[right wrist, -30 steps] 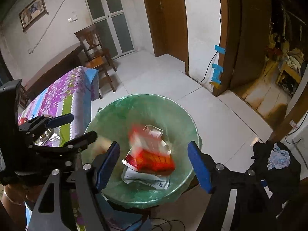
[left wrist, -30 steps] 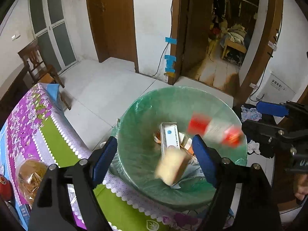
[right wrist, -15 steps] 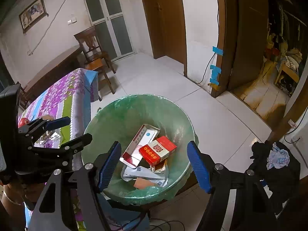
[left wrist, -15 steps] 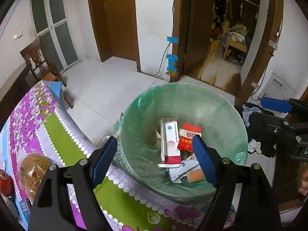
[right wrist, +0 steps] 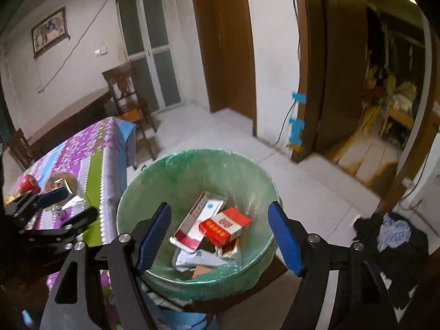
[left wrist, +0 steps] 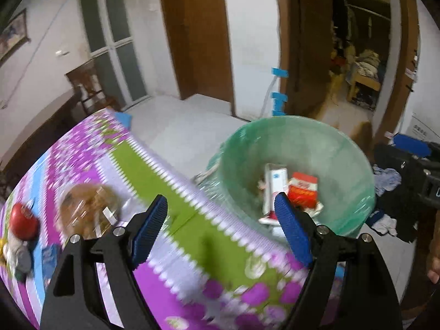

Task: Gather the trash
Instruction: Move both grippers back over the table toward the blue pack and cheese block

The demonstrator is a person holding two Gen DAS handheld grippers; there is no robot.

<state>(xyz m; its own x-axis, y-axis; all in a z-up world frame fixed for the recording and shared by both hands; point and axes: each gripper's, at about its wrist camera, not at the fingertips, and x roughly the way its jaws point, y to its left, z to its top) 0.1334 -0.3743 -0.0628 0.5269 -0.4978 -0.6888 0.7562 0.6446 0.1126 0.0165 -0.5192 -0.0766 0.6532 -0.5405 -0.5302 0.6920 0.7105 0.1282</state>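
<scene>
A bin lined with a green bag (right wrist: 176, 181) stands beside the table; it also shows in the left wrist view (left wrist: 316, 137). Inside lie a red box (right wrist: 225, 227), a white and red carton (right wrist: 198, 224) and crumpled wrappers (right wrist: 203, 260). My right gripper (right wrist: 220, 238) is open and empty above the bin. My left gripper (left wrist: 221, 232) is open and empty over the table edge, left of the bin. The red box (left wrist: 302, 189) and the carton (left wrist: 275, 187) also show in the left wrist view.
The table has a purple and green floral cloth (left wrist: 154, 170). On it lie a bagged bun (left wrist: 88, 209), a red apple (left wrist: 23, 221) and small items at the left. A wooden chair (right wrist: 129, 101) stands behind. Dark clothes (right wrist: 390, 236) lie right of the bin.
The red box and a tan piece fell into the bin and came to rest. My left gripper has swung left, off the bin and over the table. The right gripper stays above the bin.
</scene>
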